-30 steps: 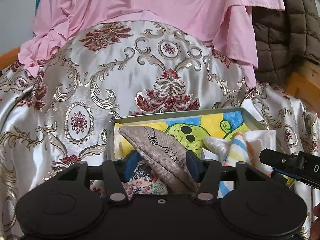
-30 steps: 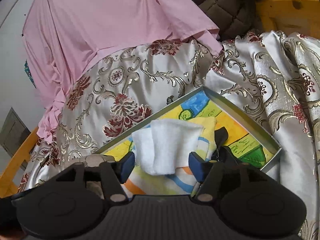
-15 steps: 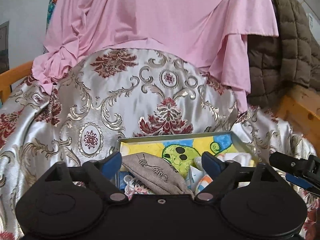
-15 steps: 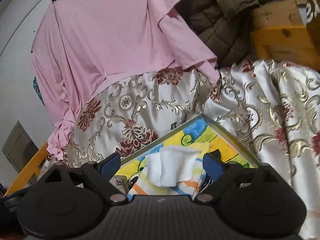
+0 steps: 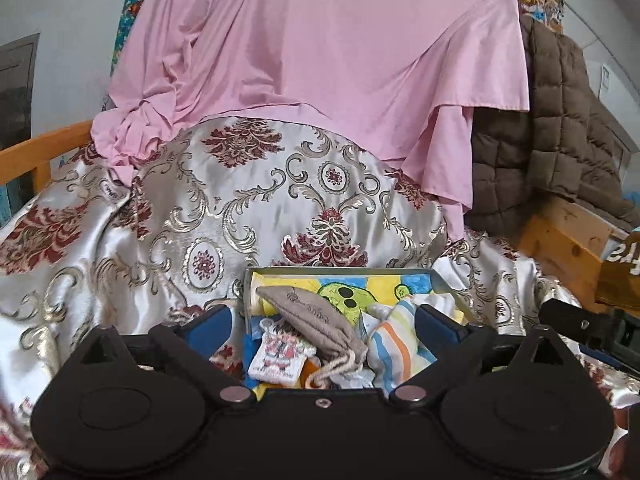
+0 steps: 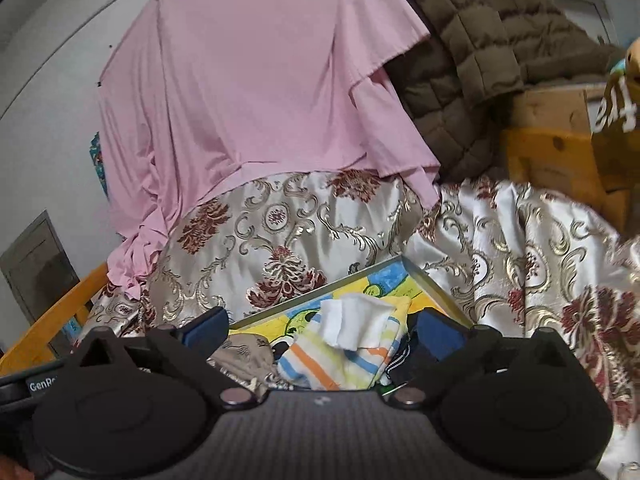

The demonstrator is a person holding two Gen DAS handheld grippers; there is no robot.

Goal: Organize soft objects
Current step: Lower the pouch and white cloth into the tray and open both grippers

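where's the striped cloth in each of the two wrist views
Left wrist: the striped cloth lies lower centre-right, in the box, right of the grey drawstring pouch.
Right wrist: the striped cloth lies lower centre, under a folded white cloth.
Shared landmark: the box's metal rim.

I see open air above the shallow grey cartoon-lined box (image 5: 448,286); behind it the draped pink sheet (image 5: 320,60) walls me off.
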